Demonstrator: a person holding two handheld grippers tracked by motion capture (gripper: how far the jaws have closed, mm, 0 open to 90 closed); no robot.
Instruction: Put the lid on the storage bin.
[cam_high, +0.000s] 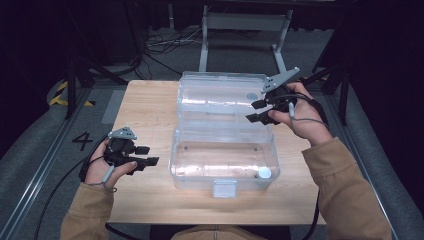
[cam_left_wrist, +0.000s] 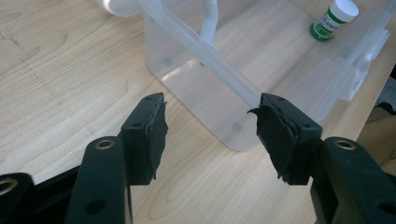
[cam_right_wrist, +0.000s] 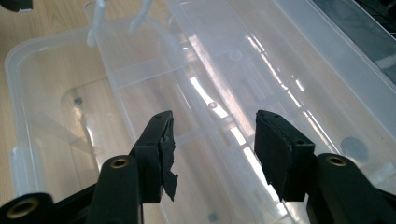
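Note:
A clear plastic box (cam_high: 200, 180) stands open on the wooden table (cam_high: 145, 105), its lid (cam_high: 220, 95) folded back flat behind it. A small bottle (cam_high: 264, 173) with a white cap and green label (cam_left_wrist: 334, 18) lies inside the box at its front right corner. My left gripper (cam_high: 151, 155) is held low to the left of the box, open, its jaws (cam_left_wrist: 210, 126) pointing at the box's near corner (cam_left_wrist: 205, 88) with nothing between them. My right gripper (cam_high: 251, 111) hovers open over the lid's right end (cam_right_wrist: 289, 60), empty (cam_right_wrist: 214, 140).
A white latch (cam_high: 224, 188) juts from the box's front wall. Bare wood lies left of the box and along the front edge. Behind the table stand a metal frame (cam_high: 245, 25) and floor cables (cam_high: 160, 45).

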